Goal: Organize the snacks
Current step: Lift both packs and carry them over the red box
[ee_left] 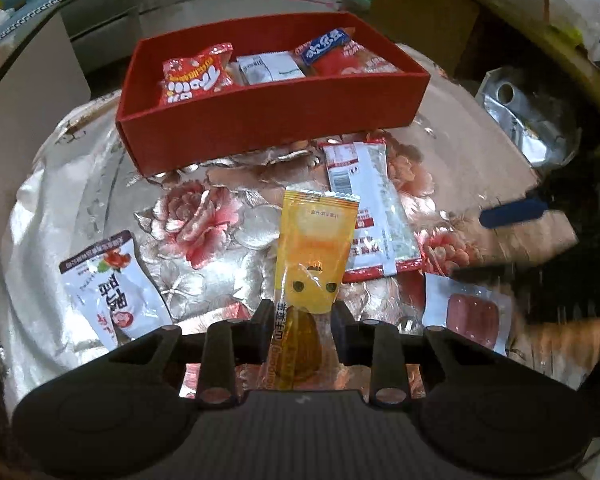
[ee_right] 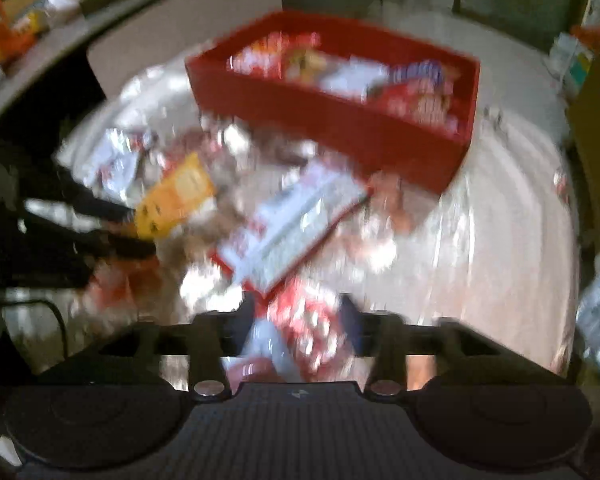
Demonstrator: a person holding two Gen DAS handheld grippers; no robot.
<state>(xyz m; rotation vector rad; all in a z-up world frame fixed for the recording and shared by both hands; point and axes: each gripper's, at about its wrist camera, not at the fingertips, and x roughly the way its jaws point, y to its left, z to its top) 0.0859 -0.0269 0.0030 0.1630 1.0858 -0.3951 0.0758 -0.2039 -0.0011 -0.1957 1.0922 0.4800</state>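
The left gripper [ee_left: 302,314] is clamped on the lower part of a yellow packet [ee_left: 314,256], fingers pinching its narrow waist so the printed top stands up ahead of the tool, clear of the cloth [ee_left: 204,216]. That hold seems meant for a lift and carry to the red box [ee_left: 276,120], which sits straight ahead past the fingertips with its near wall facing the tool.

The box already holds several snacks; open floor shows at its near side, behind that wall, so the packet probably has to clear the rim before it drops.

Ahead and right of the yellow packet lies a long white-and-red packet [ee_left: 370,208]. A white pouch [ee_left: 110,284] lies to the left, a clear pack [ee_left: 470,312] to the right, each apart from the fingers.

The right view is blurred. The right gripper [ee_right: 300,320] has a red-and-white wrapper [ee_right: 296,332] between its fingers, but I cannot tell whether it grips it.
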